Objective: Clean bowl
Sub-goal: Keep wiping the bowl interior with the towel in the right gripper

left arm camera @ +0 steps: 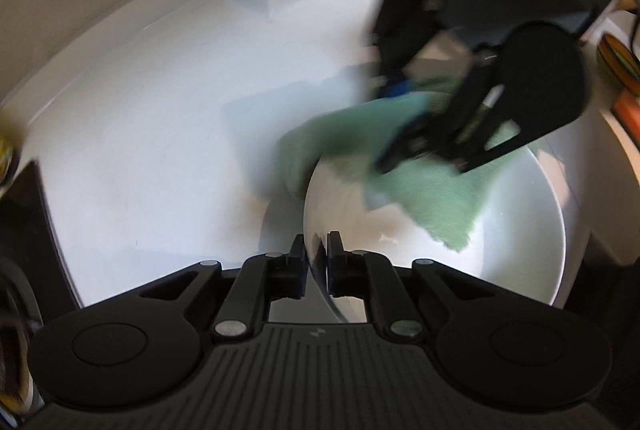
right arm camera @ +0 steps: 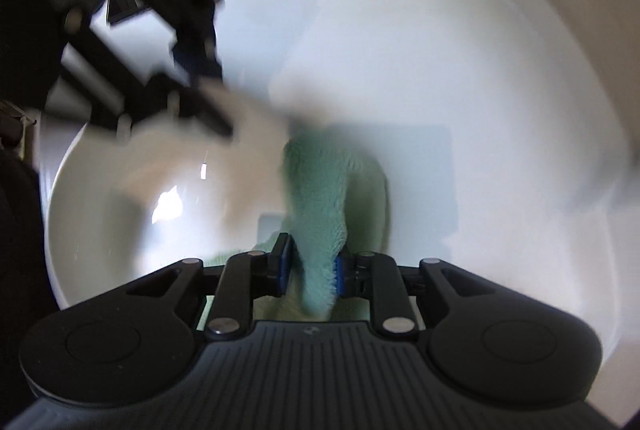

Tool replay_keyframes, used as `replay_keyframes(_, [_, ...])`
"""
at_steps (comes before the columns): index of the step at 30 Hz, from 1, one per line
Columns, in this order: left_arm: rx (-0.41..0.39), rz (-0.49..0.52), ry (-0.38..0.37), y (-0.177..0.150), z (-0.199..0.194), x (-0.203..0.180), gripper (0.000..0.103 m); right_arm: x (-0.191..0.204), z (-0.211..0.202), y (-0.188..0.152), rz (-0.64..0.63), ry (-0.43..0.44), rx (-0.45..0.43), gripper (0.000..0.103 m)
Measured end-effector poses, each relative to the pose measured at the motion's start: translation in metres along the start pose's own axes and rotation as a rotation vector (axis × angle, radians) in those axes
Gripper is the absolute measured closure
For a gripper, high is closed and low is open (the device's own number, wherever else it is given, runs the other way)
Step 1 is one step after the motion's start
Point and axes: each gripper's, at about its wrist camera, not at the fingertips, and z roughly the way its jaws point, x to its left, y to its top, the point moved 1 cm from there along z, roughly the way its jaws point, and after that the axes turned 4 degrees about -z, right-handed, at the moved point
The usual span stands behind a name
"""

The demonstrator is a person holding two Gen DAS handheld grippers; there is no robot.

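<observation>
The round, glossy white bowl (left arm camera: 520,230) sits on a smooth white counter (left arm camera: 160,110). The left gripper (left arm camera: 317,262) pinches its thin rim. A fuzzy green cloth (left arm camera: 432,198) drapes over the far rim into the bowl, seemingly clamped, through blur, by the right gripper (right arm camera: 312,270).

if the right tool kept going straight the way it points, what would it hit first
Most likely the green cloth already between its fingers, then the inner wall of the white bowl under it. Blur makes depth uncertain. The right tool points steeply down into the bowl.
</observation>
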Motion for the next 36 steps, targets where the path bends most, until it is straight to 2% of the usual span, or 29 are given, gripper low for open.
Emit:
replay_keyframes(2, [-0.006, -0.047, 0.008, -0.001, 0.0, 0.003, 0.096, 0.002, 0.003, 0.004, -0.01, -0.007, -0.013, 0.081])
replay_keyframes(4, [-0.014, -0.137, 0.019, -0.004, -0.003, 0.005, 0.095, -0.002, 0.002, 0.0, 0.036, -0.003, -0.038, 0.083])
replay_keyframes(6, [-0.019, -0.238, 0.047, -0.01, -0.006, 0.005, 0.095, -0.008, -0.001, -0.011, 0.113, 0.007, -0.064, 0.084])
replay_keyframes(9, [-0.007, -0.391, 0.083, -0.024, -0.009, 0.003, 0.094, -0.01, -0.002, -0.022, 0.236, -0.024, -0.088, 0.086])
replay_keyframes(12, [-0.03, -0.468, 0.092, -0.029, -0.012, 0.001, 0.095, -0.009, -0.006, -0.038, 0.374, -0.046, -0.112, 0.088])
replay_keyframes(15, [-0.039, -0.435, 0.088, -0.025, -0.01, 0.001, 0.095, 0.007, -0.008, -0.042, 0.376, -0.073, -0.095, 0.088])
replay_keyframes(18, [-0.025, -0.324, 0.039, -0.016, -0.005, 0.0, 0.097, 0.015, -0.016, -0.049, 0.316, 0.01, -0.053, 0.089])
replay_keyframes(21, [-0.009, -0.189, 0.022, -0.011, 0.0, -0.005, 0.096, 0.008, -0.011, -0.042, 0.228, 0.073, 0.009, 0.088])
replay_keyframes(24, [0.017, -0.05, 0.036, -0.002, 0.003, -0.015, 0.095, 0.005, -0.005, -0.026, 0.096, 0.027, 0.049, 0.086])
replay_keyframes(27, [0.031, -0.004, 0.018, 0.006, 0.008, -0.012, 0.094, 0.008, 0.002, -0.008, 0.002, -0.02, 0.042, 0.084])
replay_keyframes(29, [0.036, -0.024, 0.023, 0.004, 0.006, -0.009, 0.094, 0.007, 0.006, 0.0, -0.024, -0.028, 0.023, 0.083])
replay_keyframes(30, [0.032, -0.067, 0.033, 0.002, 0.004, -0.008, 0.094, 0.006, 0.007, 0.003, -0.014, -0.026, 0.011, 0.083])
replay_keyframes(31, [0.028, -0.114, 0.045, 0.0, 0.002, -0.007, 0.093, 0.003, 0.007, 0.003, 0.018, -0.021, -0.003, 0.084])
replay_keyframes(32, [0.026, -0.149, 0.056, -0.001, 0.002, -0.007, 0.085, 0.0, 0.007, 0.001, 0.057, -0.012, -0.019, 0.085])
replay_keyframes(33, [0.021, -0.215, 0.077, -0.005, -0.001, -0.006, 0.083, -0.005, 0.005, -0.003, 0.12, 0.003, -0.042, 0.086])
replay_keyframes(36, [0.001, -0.339, 0.091, -0.018, -0.007, -0.009, 0.083, -0.011, 0.005, -0.014, 0.278, 0.009, -0.084, 0.088])
